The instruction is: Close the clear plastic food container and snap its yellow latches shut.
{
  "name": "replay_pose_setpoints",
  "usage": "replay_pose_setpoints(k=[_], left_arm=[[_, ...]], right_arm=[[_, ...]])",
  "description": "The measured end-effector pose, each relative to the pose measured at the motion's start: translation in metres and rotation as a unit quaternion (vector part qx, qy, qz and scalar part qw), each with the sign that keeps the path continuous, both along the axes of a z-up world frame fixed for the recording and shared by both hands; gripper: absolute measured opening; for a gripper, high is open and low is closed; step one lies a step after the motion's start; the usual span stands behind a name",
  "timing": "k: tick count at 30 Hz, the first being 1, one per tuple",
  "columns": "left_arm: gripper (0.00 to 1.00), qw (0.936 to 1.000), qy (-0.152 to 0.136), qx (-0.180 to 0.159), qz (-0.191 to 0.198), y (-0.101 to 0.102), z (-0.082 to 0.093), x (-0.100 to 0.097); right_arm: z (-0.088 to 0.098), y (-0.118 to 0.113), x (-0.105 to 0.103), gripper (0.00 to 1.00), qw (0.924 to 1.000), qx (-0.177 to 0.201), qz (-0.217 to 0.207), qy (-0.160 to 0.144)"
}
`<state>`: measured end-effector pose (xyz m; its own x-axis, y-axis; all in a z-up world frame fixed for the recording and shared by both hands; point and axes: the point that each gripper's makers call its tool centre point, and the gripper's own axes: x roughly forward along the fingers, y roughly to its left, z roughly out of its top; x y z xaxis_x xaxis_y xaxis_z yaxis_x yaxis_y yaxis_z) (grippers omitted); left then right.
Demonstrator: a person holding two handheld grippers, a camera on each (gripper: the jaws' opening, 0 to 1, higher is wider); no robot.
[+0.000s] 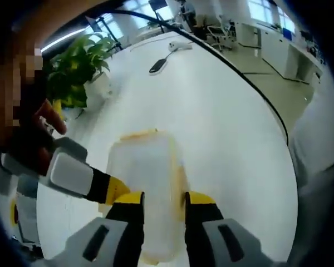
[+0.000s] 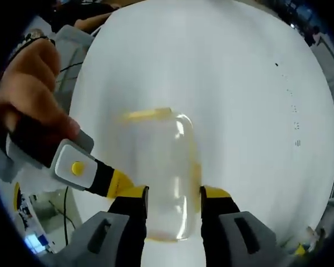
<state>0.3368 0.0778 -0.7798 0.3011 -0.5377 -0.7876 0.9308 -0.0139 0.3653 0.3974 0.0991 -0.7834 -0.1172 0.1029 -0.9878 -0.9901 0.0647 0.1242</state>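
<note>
Now, with the box [image 1: 147,167] lying between the wide-set jaws of left tongs [image 1: 164,200] and right tongs [image 2: 174,194], pinch uncertain, press lid flat first, then snap far latch [image 2: 147,114] down.

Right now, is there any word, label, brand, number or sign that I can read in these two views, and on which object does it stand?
None can be read.
Clear plastic food container with yellow latches: no label visible.
White round table: a few small dark marks, too small to read.
Dark flat device on the table: too small and blurred to show text.
</note>
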Motion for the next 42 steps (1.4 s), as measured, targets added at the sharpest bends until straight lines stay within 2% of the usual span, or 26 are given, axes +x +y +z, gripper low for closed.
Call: replay_pose_setpoints(k=[5,8,13,14,15,16,18,20,24,30,38,40,42], left_arm=[[0.21,0.9999,-0.014,-0.008,0.004,0.000,0.000,0.000],[0.21,0.9994,-0.035,0.000,-0.003,0.000,-0.001,-0.001],[0.20,0.9991,-0.042,0.000,-0.001,-0.001,-0.001,-0.001],[0.19,0.9988,-0.049,0.003,-0.001,0.000,-0.002,-0.001],[0.19,0.9956,-0.086,0.001,-0.038,-0.009,0.002,0.000],[0.19,0.9966,-0.081,0.009,-0.014,0.001,0.003,-0.002],[0.19,0.9974,-0.071,-0.005,-0.012,-0.002,0.002,0.000],[0.20,0.9972,-0.073,-0.007,-0.015,-0.001,0.001,0.000],[0.20,0.9952,-0.093,0.012,-0.029,-0.003,-0.003,-0.001],[0.20,0.9959,-0.086,0.001,-0.026,-0.001,-0.003,0.000],[0.20,0.9947,-0.096,0.006,-0.036,-0.002,-0.004,0.000],[0.21,0.9937,-0.104,0.012,-0.040,-0.001,-0.006,-0.001],[0.21,0.9940,-0.103,0.004,-0.039,-0.001,-0.005,-0.001]], right_arm=[[-0.001,0.001,0.001,0.35,1.0000,-0.007,0.002,0.003],[-0.001,0.001,0.000,0.35,0.9999,-0.011,0.003,0.007],[-0.001,0.001,-0.001,0.35,0.9998,-0.020,0.007,0.008],[-0.001,0.001,-0.001,0.35,0.9997,-0.021,0.006,0.008],[-0.001,0.001,0.000,0.35,0.9996,-0.023,0.010,0.008],[-0.001,0.002,0.000,0.35,0.9996,-0.024,0.010,0.009],[-0.001,0.002,0.000,0.35,0.9995,-0.026,0.012,0.012],[-0.001,0.002,0.002,0.35,0.9995,-0.022,0.016,0.018],[-0.004,0.001,0.005,0.36,0.9977,0.003,0.027,0.062],[-0.008,0.000,0.014,0.34,0.9933,0.026,0.028,0.109],[-0.011,0.004,0.011,0.30,0.9892,0.048,0.023,0.137],[-0.012,0.001,0.008,0.31,0.9883,0.042,0.030,0.143],[-0.009,-0.001,0.007,0.32,0.9880,0.044,0.029,0.145]])
